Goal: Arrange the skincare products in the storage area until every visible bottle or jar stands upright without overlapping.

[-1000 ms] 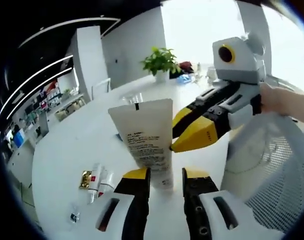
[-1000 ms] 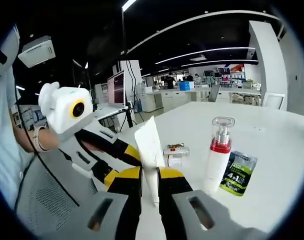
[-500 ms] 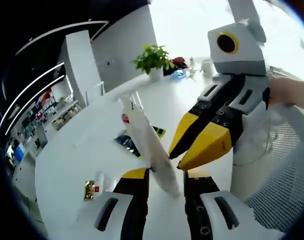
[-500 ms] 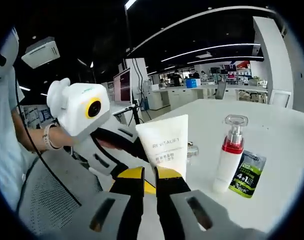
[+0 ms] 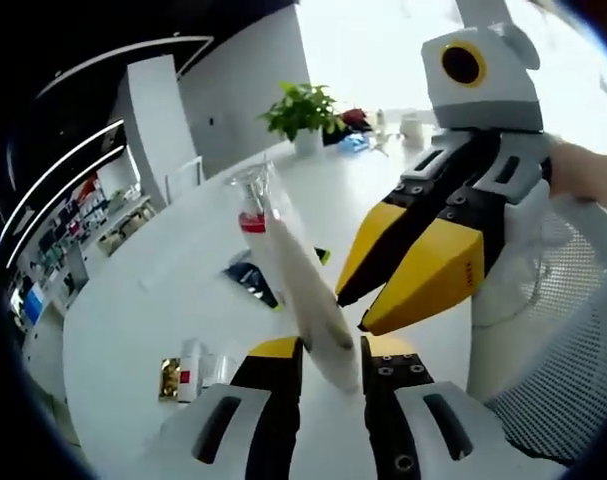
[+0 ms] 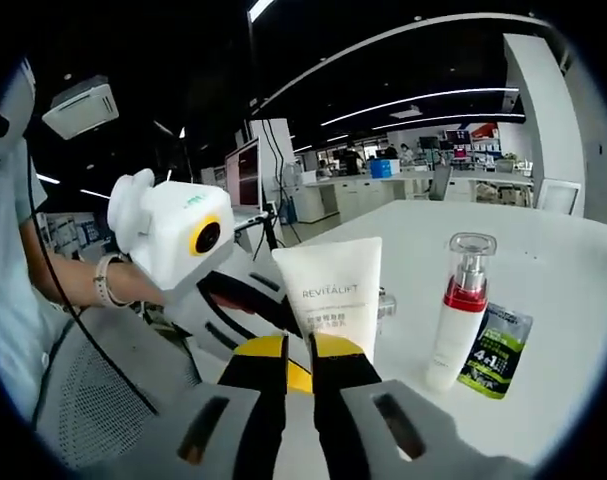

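– white round table (image 6: 543, 270) in an open office, ceiling light strips overhead. what's on it?

– a pump bottle (image 6: 460, 310) with a red collar and clear cap, upright. just right of it in the right gripper view, touching or nearly so, lies a dark green sachet (image 6: 498, 350).

– and the tube?

– the white tube (image 6: 330, 300), printed "revitalift", stands up between the right gripper (image 6: 300, 352) jaws with its flat face to the camera. the jaws are closed on its lower end.

– what about the other tool?

– the left gripper (image 5: 328, 350) has its yellow-tipped jaws on either side of the same tube (image 5: 308, 290), which is seen edge-on there and leans up to the left. they sit close against it, but i cannot tell if they truly pinch it.

– anything else in the left gripper view?

– the right gripper (image 5: 418, 265) comes in from the right, its yellow jaws pointing down at the tube's lower part. behind the tube are the bottle (image 5: 253, 205) and sachet (image 5: 251, 282). lower left on the table lie small white items with a gold box (image 5: 188, 368). a plant (image 5: 303, 112) stands at the far edge.

– who holds them?

– a person; a wrist with a band (image 6: 103, 282) shows behind the left gripper (image 6: 198, 275) in the right gripper view.
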`<move>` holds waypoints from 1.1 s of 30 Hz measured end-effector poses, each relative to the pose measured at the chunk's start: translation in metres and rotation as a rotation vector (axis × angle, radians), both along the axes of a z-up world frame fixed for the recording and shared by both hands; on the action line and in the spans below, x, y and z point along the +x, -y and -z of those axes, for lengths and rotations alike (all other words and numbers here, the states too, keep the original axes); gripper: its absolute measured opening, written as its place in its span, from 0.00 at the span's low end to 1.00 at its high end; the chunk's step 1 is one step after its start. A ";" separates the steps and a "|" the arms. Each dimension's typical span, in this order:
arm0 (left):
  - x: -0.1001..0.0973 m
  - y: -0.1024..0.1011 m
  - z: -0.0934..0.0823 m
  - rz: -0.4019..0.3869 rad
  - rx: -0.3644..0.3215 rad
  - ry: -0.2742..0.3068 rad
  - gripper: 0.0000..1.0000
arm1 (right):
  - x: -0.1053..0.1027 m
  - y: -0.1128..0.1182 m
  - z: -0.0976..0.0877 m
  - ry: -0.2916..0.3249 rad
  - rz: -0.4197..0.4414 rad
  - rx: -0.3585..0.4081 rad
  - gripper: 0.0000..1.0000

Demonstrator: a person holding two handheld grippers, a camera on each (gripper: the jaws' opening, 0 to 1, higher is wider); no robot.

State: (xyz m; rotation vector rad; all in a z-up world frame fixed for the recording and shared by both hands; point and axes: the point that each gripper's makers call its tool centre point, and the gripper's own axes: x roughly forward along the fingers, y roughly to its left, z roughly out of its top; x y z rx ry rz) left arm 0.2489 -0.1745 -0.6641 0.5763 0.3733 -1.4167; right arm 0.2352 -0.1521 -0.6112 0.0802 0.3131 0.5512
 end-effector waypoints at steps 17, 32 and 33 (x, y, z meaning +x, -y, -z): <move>0.004 0.002 0.009 0.031 0.016 -0.063 0.17 | 0.001 0.013 0.002 -0.013 0.046 0.010 0.12; 0.012 0.003 0.010 0.105 -0.013 -0.092 0.12 | 0.005 0.048 -0.014 -0.015 0.071 -0.015 0.15; 0.013 0.003 0.010 0.108 -0.013 -0.099 0.12 | 0.006 0.050 -0.019 -0.016 0.047 -0.039 0.15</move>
